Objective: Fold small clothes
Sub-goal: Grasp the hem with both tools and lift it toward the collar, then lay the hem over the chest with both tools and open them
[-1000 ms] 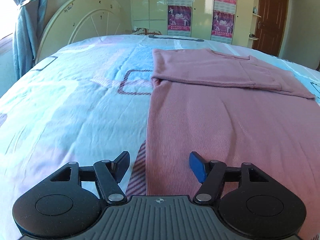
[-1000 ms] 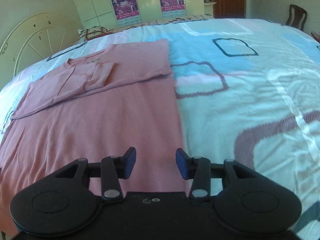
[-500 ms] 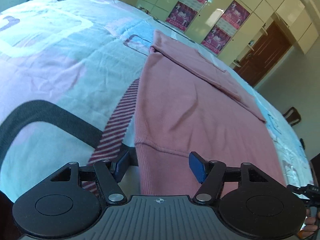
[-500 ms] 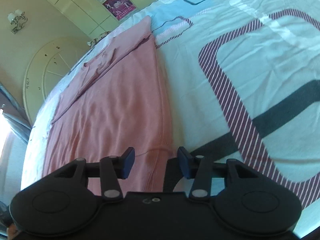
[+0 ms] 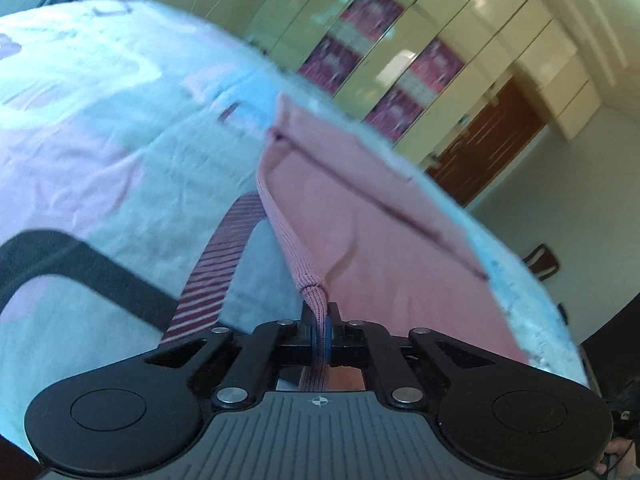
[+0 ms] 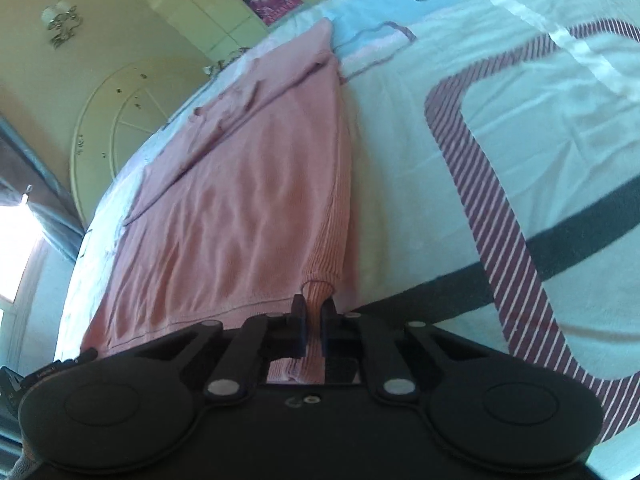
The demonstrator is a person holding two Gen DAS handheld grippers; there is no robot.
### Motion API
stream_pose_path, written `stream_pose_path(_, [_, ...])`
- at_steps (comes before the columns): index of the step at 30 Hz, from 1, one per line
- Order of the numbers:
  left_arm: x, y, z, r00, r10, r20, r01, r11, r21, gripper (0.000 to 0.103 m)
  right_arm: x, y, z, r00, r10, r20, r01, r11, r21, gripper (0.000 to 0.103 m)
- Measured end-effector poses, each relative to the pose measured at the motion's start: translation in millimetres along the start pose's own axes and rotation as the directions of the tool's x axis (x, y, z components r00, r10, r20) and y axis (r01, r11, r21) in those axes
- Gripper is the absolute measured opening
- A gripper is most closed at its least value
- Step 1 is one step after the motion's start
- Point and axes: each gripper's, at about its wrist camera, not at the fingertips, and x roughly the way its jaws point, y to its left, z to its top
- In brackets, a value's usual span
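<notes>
I see the pink sweater (image 5: 384, 240) spread on the patterned bedspread (image 5: 100, 168), running toward twelve o'clock. My left gripper (image 5: 319, 330) is pinched tight on its ribbed hem corner; my right gripper (image 6: 314, 320) is clamped on the opposite corner.
</notes>
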Motion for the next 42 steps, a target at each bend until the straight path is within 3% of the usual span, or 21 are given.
stream_pose_path(3, [4.0, 0.6, -2.8, 0.997, 0.065, -0.035, -0.063, 0.997, 0.045, 0.003, -26.1, -1.3, 4.6, 0.995, 0.056, 0.084, -0.055, 0.998, -0.019, 0.007])
stream_pose_path(5, [20.4, 10.4, -11.5, 0.989, 0.111, -0.096, -0.109, 0.994, 0.028, 0.003, -14.1, -7.7, 5.0, 0.999, 0.021, 0.046, -0.020, 1.000, -0.020, 0.007])
stream_pose_path(7, [21.4, 18.9, -17.5, 0.994, 0.090, -0.068, -0.093, 0.994, -0.048, 0.003, 8.4, -14.3, 0.6, 0.999, -0.035, -0.023, 0.035, 0.999, -0.009, 0.007])
stream_pose_path(11, [16.5, 20.6, -21.8, 0.996, 0.079, -0.041, -0.083, 0.990, -0.112, 0.003, 6.8, -24.9, -3.1, 1.000, 0.015, 0.014, -0.016, 0.996, 0.087, 0.007])
stream_pose_path(14, [10.6, 18.7, -18.0, 0.998, 0.057, -0.002, -0.057, 0.986, -0.160, 0.003, -4.8, -19.7, 2.3, 0.997, 0.050, 0.053, -0.054, 0.996, 0.076, 0.007])
stream_pose_path(18, [5.6, 5.3, 5.2, 0.997, 0.017, 0.079, -0.002, 0.982, -0.187, 0.003, -18.7, 2.3, 25.3, 0.989, 0.090, 0.120, -0.093, 0.995, 0.022, 0.007])
stream_pose_path(23, [16.7, -15.6, 64.3, 0.985, -0.041, 0.167, 0.072, 0.981, -0.181, 0.003, -23.5, 29.7, 76.9, 0.971, 0.124, 0.204, -0.122, 0.992, -0.022, 0.007])
stream_pose_path(28, [68.2, -34.8, 139.9, 0.979, -0.054, 0.199, 0.091, 0.979, -0.181, 0.003, -4.1, 59.1, 147.7, 0.963, 0.114, 0.244, -0.107, 0.993, -0.040, 0.007])
stream_pose_path(32, [131.6, -40.0, 194.5, 0.984, -0.031, 0.174, 0.067, 0.976, -0.206, 0.003, 30.1, 70.0, 215.1, 0.961, 0.092, 0.262, -0.097, 0.995, 0.006, 0.007])
stream_pose_path(37, [226.2, -31.9, 241.1, 0.997, 0.003, 0.080, 0.016, 0.970, -0.242, 0.003, 97.2, 64.0, 284.8, 0.980, 0.032, 0.197, -0.057, 0.991, 0.123, 0.007])
stream_pose_path(42, [306.8, -18.9, 265.2, 0.999, 0.030, -0.015, -0.033, 0.975, -0.218, 0.003, 163.3, 42.8, 322.9, 0.992, -0.016, 0.127, -0.012, 0.976, 0.217, 0.007])
